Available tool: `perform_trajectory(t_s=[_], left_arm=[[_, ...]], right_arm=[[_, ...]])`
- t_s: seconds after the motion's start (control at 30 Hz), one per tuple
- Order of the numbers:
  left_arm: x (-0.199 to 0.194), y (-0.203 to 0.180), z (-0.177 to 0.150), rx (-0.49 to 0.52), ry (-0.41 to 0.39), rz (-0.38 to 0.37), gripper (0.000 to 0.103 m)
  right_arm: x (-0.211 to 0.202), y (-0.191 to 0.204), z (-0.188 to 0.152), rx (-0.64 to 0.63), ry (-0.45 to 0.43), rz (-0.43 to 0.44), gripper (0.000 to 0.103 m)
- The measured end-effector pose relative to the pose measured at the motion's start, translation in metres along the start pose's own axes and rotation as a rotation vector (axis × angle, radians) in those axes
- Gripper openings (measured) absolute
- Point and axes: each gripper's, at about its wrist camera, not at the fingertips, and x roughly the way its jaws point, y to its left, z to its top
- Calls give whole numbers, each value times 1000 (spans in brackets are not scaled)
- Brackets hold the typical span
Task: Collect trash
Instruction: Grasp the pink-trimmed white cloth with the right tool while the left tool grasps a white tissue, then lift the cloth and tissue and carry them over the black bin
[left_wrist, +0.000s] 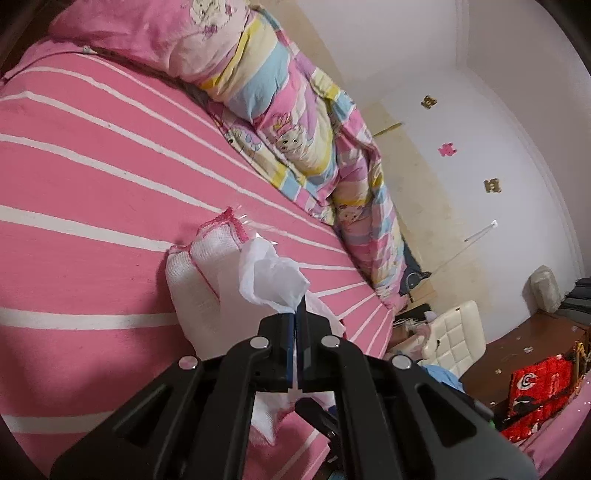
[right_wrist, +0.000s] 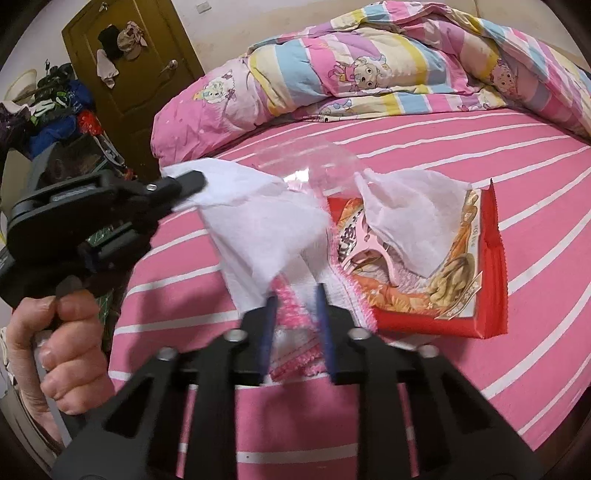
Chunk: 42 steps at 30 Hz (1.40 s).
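Observation:
My left gripper (left_wrist: 297, 314) is shut on a crumpled white tissue (left_wrist: 271, 277) and holds it just above the bed. In the right wrist view that same left gripper (right_wrist: 192, 182), held by a hand (right_wrist: 62, 332), pinches the tissue (right_wrist: 258, 221) at its left corner. My right gripper (right_wrist: 296, 302) has a white cloth with a pink stitched edge (right_wrist: 291, 325) bunched between its blue pads, which press on it. The cloth (left_wrist: 199, 266) lies under the tissue. A red snack wrapper (right_wrist: 424, 291) lies to the right with a second white tissue (right_wrist: 410, 218) on it.
A pink sheet with white stripes (right_wrist: 498, 155) covers the bed. A rolled cartoon quilt (right_wrist: 369, 74) lies along its far side. Crumpled clear plastic (right_wrist: 306, 166) sits behind the tissues. A wooden door (right_wrist: 140, 66) and piled clothes stand at the left. A white chair (left_wrist: 454, 332) and a red bag (left_wrist: 543, 391) stand beside the bed.

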Motion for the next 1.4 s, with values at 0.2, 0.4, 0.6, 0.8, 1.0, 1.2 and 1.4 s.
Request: perform_trajectory(t_s=[0.2,0.4,0.6,0.8,1.0,1.2,1.4], left_arm=[[-23,2,-1,6,-16,-17,0],[-48,-5,-1,26,-71,-47,0],[-89,-34,-6,95,-167,-69,0],[-122,-62,-21,119,-241,-55,0],[-141,-96,-34,131,-251,-83,0],[-161,-132,-43,161,-256,-114,0],[-172,-168,-57,201,-232,-142,0]], right_arm=[[-8,9,1,-9,-19,-1,3],[-35,24,13,-26,-102,-1,3],[-80,40,33,-59,-224,26,3],[-125,55,52,-82,-302,74,3],[-172,62,57,-86,-360,105,3],[-213,60,56,-60,-405,141,3],[-253,56,49,-42,-453,150,3]])
